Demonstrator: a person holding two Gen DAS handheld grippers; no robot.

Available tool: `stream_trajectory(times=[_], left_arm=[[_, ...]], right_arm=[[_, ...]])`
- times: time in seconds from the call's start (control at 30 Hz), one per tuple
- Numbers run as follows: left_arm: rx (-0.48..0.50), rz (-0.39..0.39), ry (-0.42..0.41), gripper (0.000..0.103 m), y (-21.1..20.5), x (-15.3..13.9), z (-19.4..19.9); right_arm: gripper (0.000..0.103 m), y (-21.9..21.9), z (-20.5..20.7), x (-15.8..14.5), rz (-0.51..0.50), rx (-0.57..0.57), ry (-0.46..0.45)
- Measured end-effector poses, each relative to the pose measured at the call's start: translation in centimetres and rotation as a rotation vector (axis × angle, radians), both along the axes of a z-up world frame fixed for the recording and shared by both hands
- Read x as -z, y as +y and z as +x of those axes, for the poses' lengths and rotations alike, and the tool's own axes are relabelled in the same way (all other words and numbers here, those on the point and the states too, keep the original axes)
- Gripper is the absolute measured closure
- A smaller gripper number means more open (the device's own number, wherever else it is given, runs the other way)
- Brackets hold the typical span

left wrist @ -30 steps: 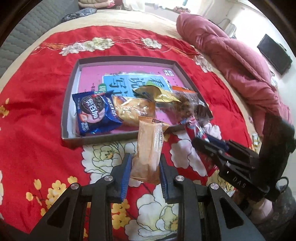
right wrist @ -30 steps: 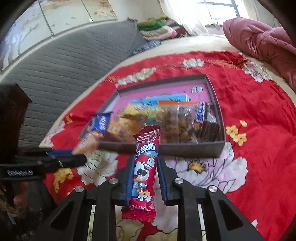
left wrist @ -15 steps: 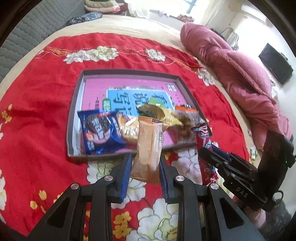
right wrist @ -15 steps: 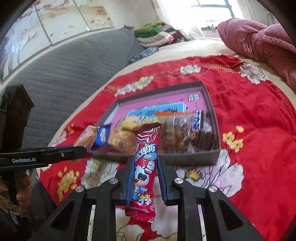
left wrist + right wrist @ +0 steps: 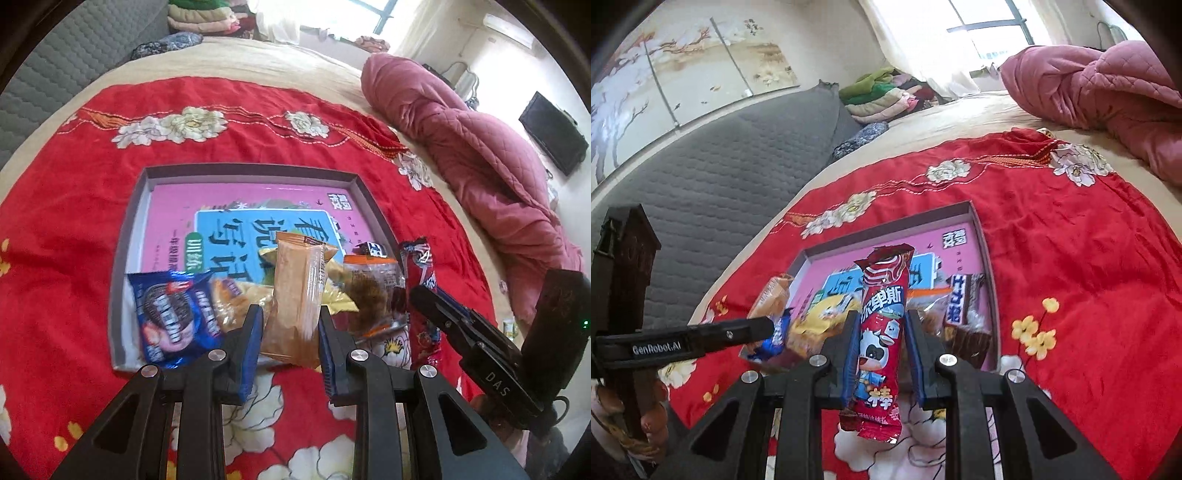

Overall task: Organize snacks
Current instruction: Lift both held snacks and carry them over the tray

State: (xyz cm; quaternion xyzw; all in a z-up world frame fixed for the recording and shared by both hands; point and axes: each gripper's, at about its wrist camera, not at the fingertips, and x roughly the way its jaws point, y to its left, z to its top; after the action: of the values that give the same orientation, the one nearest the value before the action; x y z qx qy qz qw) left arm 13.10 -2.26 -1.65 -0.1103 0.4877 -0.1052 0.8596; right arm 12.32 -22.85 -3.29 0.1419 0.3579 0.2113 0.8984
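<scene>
Red floral cloth (image 5: 66, 229) fills the ground under both tools, and the shallow grey tray (image 5: 127, 236) on it sits ahead of the left gripper (image 5: 291, 332), noticeably farther up and smaller in view than a second ago, so both tools have lifted and pulled back a touch. Inside the tray, a pink-and-blue booklet (image 5: 236, 221) lines the floor, with snacks crowded along the edge nearest the tools: a blue cookie pack (image 5: 173, 314) just left of the left fingers, a clear bag of brown pieces (image 5: 369, 295) just right of them.

Left gripper is clenched on the tan biscuit packet (image 5: 297, 299), which stands upright between its fingers, over the tray's near rim. Right gripper (image 5: 881, 350) is clamped on the red milk-candy stick (image 5: 882, 332), upright too, hanging short of the tray. Nothing dropped yet; my read is both are being lined up for placing in the open far half.
</scene>
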Motion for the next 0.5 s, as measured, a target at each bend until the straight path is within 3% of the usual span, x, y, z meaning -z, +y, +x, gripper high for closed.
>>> stream_trajectory(times=[0.5], left_arm=[[0.026, 0.023, 0.026, 0.074, -3.3, 1.9, 2.9]], right_arm=[[0.079, -1.7, 2.3, 0.7, 0.007, 0.065, -0.013]])
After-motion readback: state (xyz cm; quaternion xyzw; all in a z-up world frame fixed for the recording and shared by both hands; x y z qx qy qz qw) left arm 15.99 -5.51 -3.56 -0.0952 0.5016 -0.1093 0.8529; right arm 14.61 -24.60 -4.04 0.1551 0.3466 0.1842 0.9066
